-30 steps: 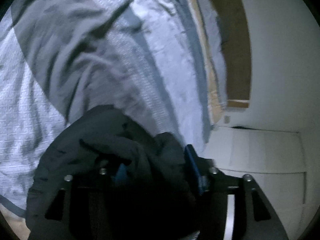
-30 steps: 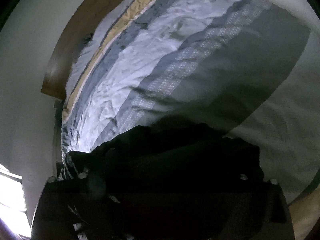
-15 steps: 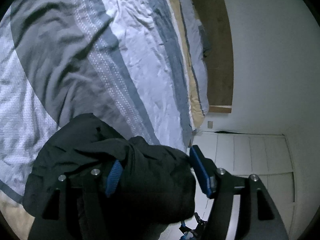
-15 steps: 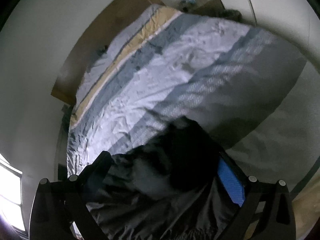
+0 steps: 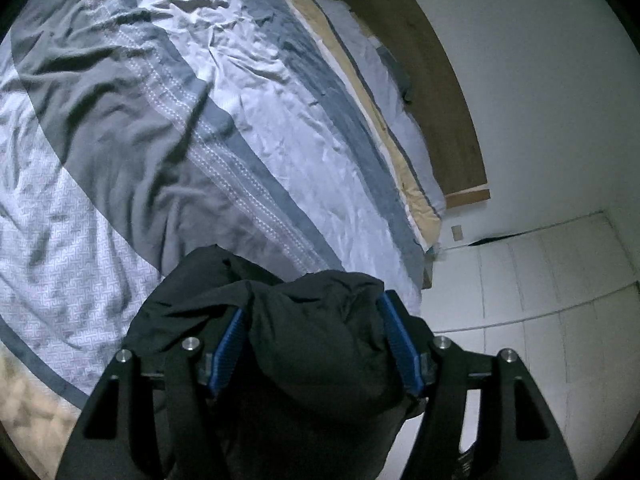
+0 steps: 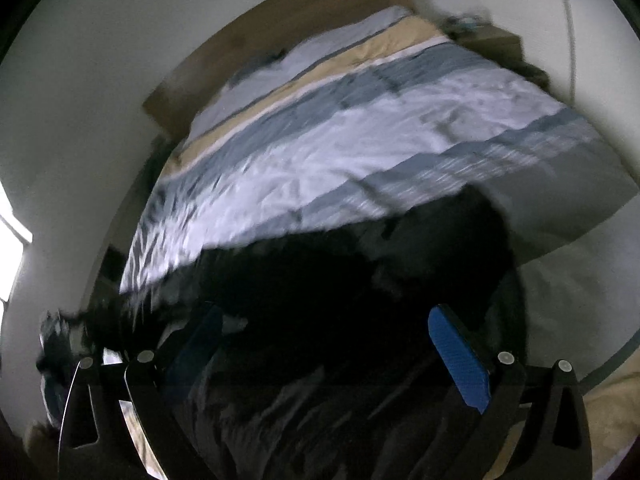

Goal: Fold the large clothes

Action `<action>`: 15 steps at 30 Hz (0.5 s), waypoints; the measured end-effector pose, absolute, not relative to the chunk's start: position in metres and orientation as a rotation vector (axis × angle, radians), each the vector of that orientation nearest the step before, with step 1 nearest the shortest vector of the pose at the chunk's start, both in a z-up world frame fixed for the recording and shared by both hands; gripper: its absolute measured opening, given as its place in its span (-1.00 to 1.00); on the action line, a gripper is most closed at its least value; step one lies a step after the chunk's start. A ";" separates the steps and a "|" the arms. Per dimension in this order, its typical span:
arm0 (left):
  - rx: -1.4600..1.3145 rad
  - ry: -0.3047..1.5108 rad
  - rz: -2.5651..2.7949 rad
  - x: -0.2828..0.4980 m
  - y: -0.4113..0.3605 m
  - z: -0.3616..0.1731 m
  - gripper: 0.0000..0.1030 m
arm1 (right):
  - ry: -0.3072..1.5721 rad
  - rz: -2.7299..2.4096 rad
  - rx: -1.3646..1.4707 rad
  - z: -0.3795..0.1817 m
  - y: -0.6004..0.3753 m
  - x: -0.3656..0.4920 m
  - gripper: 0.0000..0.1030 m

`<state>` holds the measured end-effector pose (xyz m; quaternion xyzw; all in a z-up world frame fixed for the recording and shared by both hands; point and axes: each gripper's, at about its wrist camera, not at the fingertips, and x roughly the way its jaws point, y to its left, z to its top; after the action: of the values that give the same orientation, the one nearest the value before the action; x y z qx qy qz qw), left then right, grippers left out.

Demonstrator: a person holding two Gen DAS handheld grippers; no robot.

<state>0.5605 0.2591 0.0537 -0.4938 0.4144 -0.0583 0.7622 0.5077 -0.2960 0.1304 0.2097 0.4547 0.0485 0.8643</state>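
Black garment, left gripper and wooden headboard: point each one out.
black garment (image 5: 320, 344), left wrist view, bunched fabric between the pads.
left gripper (image 5: 312, 332), left wrist view, midway between fingertips.
wooden headboard (image 5: 432, 80), left wrist view, bare panel face.

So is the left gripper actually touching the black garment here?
Touching. In the left wrist view the black garment bulges between the left gripper, pressed against both blue pads, which stand fairly wide apart around the bunched fabric.

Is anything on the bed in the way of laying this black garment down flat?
Nothing visible. The black garment hangs bunched between the left gripper fingers above the striped quilt, which shows only wrinkles, no other items.
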 end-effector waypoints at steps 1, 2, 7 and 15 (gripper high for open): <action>-1.082 0.897 -0.127 0.561 0.261 0.054 0.23 | 0.962 0.112 0.425 0.128 -0.289 0.507 0.97; -1.092 0.890 -0.129 0.560 0.264 0.055 0.23 | 0.972 0.125 0.409 0.124 -0.282 0.505 0.97; -1.168 0.806 -0.181 0.557 0.282 0.066 0.23 | 0.991 0.154 0.375 0.115 -0.263 0.499 0.97; -1.015 0.892 -0.207 0.555 0.254 0.075 0.23 | 0.974 0.165 0.334 0.118 -0.249 0.504 0.97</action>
<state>0.5551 0.2538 0.0749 -0.4687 0.4121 -0.0955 0.7755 0.5036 -0.2488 0.1177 0.1597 0.4652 0.0786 0.8671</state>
